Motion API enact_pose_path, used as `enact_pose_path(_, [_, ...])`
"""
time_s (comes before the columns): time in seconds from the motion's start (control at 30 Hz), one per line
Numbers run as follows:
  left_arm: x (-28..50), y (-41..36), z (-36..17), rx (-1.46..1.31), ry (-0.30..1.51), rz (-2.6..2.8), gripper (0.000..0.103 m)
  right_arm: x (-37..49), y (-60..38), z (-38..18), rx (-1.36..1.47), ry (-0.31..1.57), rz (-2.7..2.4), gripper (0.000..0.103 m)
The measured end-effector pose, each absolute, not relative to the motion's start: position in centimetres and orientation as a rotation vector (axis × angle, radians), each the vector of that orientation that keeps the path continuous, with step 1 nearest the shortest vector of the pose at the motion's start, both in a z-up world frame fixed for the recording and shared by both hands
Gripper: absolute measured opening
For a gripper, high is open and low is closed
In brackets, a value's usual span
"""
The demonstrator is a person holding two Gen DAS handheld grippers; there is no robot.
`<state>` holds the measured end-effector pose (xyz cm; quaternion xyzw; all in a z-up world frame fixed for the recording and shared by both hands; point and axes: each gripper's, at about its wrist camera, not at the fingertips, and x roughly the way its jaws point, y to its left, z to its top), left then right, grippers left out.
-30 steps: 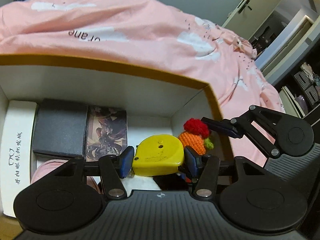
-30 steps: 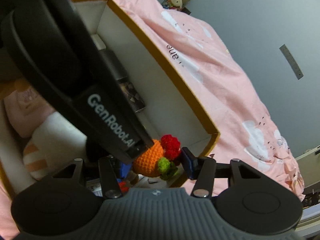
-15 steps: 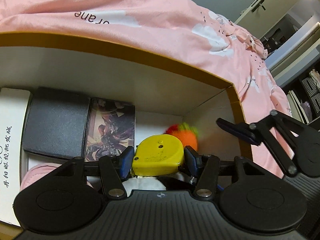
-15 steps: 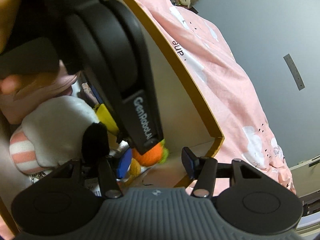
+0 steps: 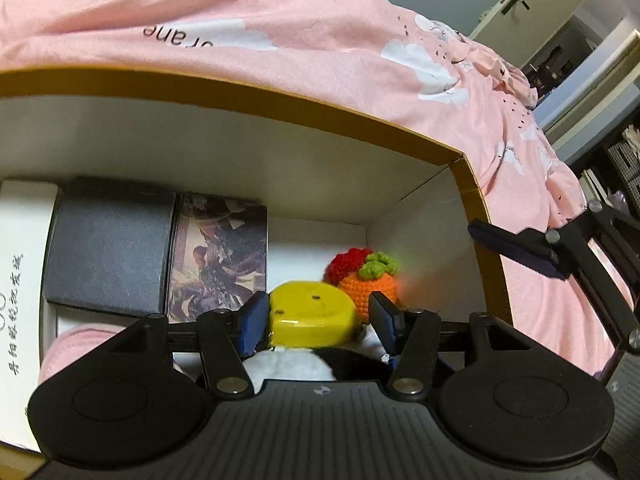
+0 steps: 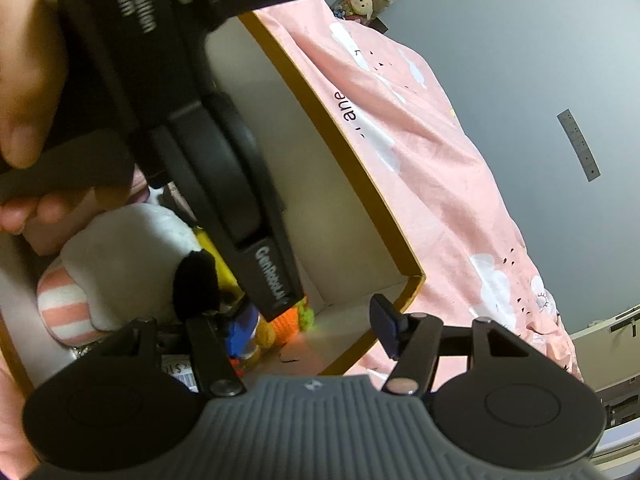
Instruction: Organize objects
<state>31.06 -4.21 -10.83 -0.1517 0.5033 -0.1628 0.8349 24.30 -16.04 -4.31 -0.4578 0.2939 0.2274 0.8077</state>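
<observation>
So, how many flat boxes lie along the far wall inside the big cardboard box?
3. A white box with printed characters at the left, a black box beside it, then an illustrated box. Others may be hidden nearer the camera.

A white box with a tan rim (image 5: 472, 176) sits on a bed, and everything here lies inside it. In its far right corner rests an orange crocheted toy with a red and green top (image 5: 366, 276). Just in front of that toy lies a flat yellow tape measure (image 5: 312, 314). Against the box's back wall lie a dark grey case (image 5: 108, 252) and a printed picture card (image 5: 218, 256), side by side. A white plush with pink stripes (image 6: 108, 268) lies toward the box's near side.
</observation>
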Motion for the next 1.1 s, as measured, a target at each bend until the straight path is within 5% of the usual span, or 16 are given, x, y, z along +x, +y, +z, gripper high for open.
enact_pose_path(0.37, [28.7, -3.2, -8.6, -0.368, 0.95, -0.289, 0.085, 23.4, -16.5, -2.1, -0.907, 0.673, 0.478, 0.072])
enact_pose_path(0.83, [21.6, -3.6, -3.1, -0.166, 0.628, -0.134, 0.088, 21.0, -20.0, 3.1, -0.486, 0.901, 0.487, 0.085])
enact_pose_path(1.1, [16.4, -3.3, 0.0, -0.017, 0.434, -0.02, 0.089, 17.8, -20.2, 4.0, -0.329, 0.818, 0.44, 0.09])
